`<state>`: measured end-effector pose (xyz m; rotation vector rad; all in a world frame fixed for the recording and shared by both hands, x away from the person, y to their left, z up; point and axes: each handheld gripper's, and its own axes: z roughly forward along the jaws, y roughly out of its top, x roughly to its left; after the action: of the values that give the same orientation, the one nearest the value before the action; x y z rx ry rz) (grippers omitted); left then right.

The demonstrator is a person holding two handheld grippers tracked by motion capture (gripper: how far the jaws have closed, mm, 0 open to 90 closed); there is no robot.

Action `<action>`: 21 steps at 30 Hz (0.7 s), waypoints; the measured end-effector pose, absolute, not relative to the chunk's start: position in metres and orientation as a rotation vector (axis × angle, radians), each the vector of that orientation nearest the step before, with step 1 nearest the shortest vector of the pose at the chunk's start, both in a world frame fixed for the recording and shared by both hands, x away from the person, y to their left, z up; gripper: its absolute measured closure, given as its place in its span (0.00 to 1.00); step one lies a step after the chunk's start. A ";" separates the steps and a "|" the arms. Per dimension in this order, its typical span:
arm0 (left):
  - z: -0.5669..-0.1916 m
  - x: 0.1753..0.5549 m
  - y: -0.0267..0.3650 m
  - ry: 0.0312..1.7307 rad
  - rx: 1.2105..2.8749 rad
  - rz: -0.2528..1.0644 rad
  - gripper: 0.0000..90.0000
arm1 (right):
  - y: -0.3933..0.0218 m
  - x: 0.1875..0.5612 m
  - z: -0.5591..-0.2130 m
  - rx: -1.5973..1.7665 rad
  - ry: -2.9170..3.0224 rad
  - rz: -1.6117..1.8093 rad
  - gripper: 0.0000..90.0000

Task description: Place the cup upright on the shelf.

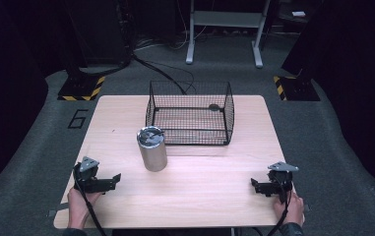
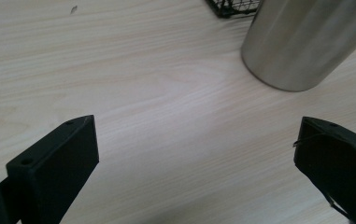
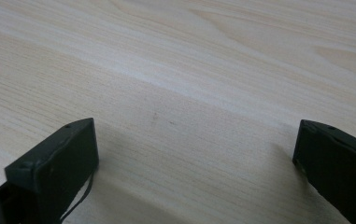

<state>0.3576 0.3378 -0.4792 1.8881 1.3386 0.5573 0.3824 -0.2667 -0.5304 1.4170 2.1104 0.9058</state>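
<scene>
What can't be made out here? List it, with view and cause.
- Can top: left gripper view, cut off by the frame edge.
- Basket: left gripper view, all but a corner cut off.
- Dark item in the basket: high view, too small to identify.
- Can lid detail: high view, blurred.

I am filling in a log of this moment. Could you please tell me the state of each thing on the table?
Steel tumbler: upright, lid on, free of both grippers.
Wire basket: upright, open on top; one small dark item inside.
Left gripper: fingers open, holding nothing.
Right gripper: fingers open, holding nothing.
</scene>
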 end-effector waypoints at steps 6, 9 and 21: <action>-0.466 0.361 0.326 1.289 1.890 0.551 0.00 | -0.267 0.382 -0.530 1.417 2.111 0.906 0.00; -0.461 0.363 0.322 1.271 1.901 0.542 0.00 | -0.267 0.382 -0.530 1.416 2.111 0.905 0.00; -0.437 0.375 0.295 1.168 1.918 0.515 0.00 | -0.267 0.382 -0.530 1.416 2.113 0.904 0.00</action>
<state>0.3755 0.2954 -0.4367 1.9178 1.1685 0.5151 0.3824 -0.2668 -0.5303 1.4162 2.1130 0.9038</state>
